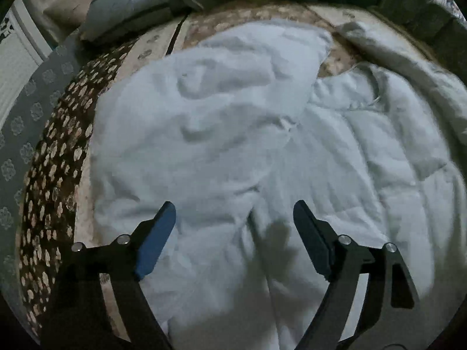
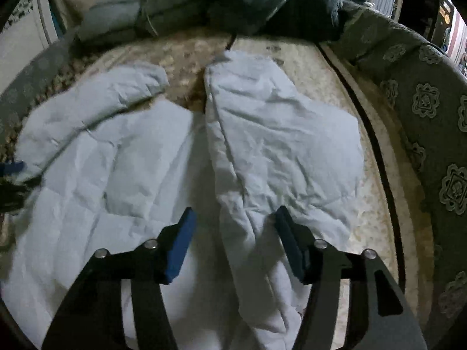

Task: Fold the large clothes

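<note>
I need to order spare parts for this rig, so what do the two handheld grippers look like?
Both match: the left gripper and right gripper each have two black angular arms with cut-out slots, silver round bolt heads at the joints, and flat rectangular blue pads on the fingers. No cables, markings or sleeves show.

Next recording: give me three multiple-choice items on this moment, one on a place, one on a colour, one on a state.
1. Where does the pale blue padded jacket lie?
A. on a patterned beige bed cover
B. on a hanger
C. in a basket

2. What colour are the gripper pads?
A. red
B. blue
C. yellow

3. How is the right gripper?
A. shut on a sleeve
B. open above the jacket
C. out of view

Key: 1 A, the jacket is spread flat on the cover; 2 B, both views show blue pads; 3 B, its fingers stand apart with nothing pinched.
</note>
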`<state>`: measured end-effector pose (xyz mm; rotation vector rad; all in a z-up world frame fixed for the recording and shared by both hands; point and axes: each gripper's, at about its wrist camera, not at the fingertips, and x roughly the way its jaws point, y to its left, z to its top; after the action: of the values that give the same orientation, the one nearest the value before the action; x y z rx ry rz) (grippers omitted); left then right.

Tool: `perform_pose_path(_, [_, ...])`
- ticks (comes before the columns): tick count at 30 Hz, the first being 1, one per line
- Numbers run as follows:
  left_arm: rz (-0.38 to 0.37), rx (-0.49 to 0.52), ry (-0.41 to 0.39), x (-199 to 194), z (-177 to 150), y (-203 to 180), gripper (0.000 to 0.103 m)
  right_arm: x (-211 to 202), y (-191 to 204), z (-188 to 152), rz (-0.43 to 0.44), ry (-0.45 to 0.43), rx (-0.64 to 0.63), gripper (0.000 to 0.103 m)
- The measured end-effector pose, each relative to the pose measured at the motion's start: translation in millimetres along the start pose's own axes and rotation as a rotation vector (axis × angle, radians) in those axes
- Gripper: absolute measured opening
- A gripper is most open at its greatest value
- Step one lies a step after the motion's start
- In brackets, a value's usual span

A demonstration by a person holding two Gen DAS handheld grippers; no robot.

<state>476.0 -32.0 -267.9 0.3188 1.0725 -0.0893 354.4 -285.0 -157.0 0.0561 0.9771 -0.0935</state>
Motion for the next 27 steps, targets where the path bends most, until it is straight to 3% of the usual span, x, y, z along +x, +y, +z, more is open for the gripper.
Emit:
perform_pose_path(3, [0.039, 0.017, -0.02, 9, 0, -4, 0.077, 0, -4, -1, 0.025, -0.01, 0.012, 0.059])
perform_pose_path(5, [0.054, 0.018, -0.026, 11, 2, -2, 0.069, 4, -6, -3, 0.018, -0.013, -0.006, 0.059])
perform_pose_path(7, [0.07, 0.023, -0.025, 12, 5, 1, 0.054, 8, -5, -4, 0.022, -0.017, -0.005, 0.063])
perform_pose_path(14, [0.078, 0.042, -0.015, 15, 0, 24, 0.015, 5, -4, -12, 0.095, -0.102, 0.038, 0.071])
perform_pose_path(20, [0.009, 0.024, -0.01, 8, -22, 57, 0.01, 1, 0, -20, 0.088, -0.156, 0.024, 0.071])
perform_pose_path(23, [0.062, 0.036, 0.004, 3, -41, 80, 0.01, -3, 1, -22, 0.087, -0.157, 0.019, 0.071])
perform_pose_path(27, [0.114, -0.011, 0.089, 5, -81, 140, 0.008, -13, 5, -25, 0.081, -0.156, -0.008, 0.071])
